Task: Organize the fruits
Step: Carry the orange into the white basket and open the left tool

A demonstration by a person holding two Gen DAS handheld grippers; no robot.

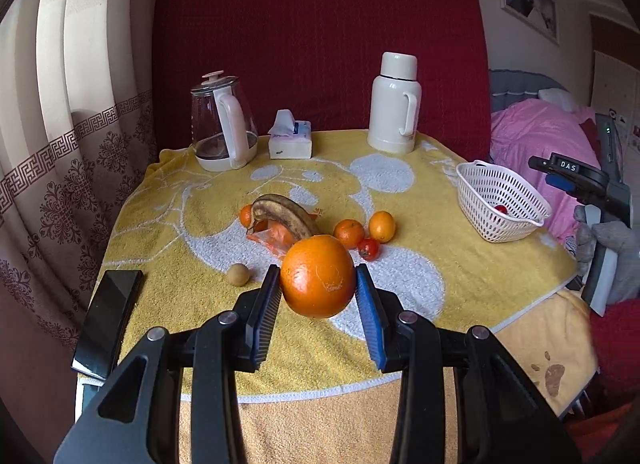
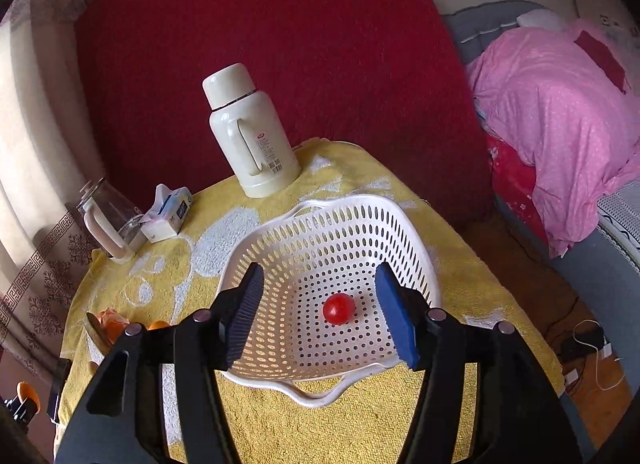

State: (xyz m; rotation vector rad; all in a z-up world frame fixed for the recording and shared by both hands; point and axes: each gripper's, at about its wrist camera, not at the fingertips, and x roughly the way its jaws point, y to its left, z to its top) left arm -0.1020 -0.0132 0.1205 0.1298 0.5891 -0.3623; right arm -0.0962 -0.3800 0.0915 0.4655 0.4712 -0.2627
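My left gripper (image 1: 317, 284) is shut on a large orange (image 1: 317, 276) and holds it above the yellow towel. Behind it lie a brown banana (image 1: 286, 213), two small oranges (image 1: 349, 233) (image 1: 382, 226), a small tomato (image 1: 368, 249) and a small brown round fruit (image 1: 239, 274). The white perforated basket (image 1: 486, 188) stands at the table's right; it shows in the right wrist view (image 2: 412, 240) with one red tomato (image 2: 339, 308) inside. My right gripper (image 2: 320, 310) is open and empty above the basket's near side.
A glass kettle (image 1: 222, 124), a tissue box (image 1: 290, 138) and a white thermos (image 1: 394, 104) stand along the back. A black phone (image 1: 108, 316) lies at the front left edge. An orange plastic wrapper (image 1: 272, 238) lies under the banana. A pink-covered bed (image 2: 560, 124) is on the right.
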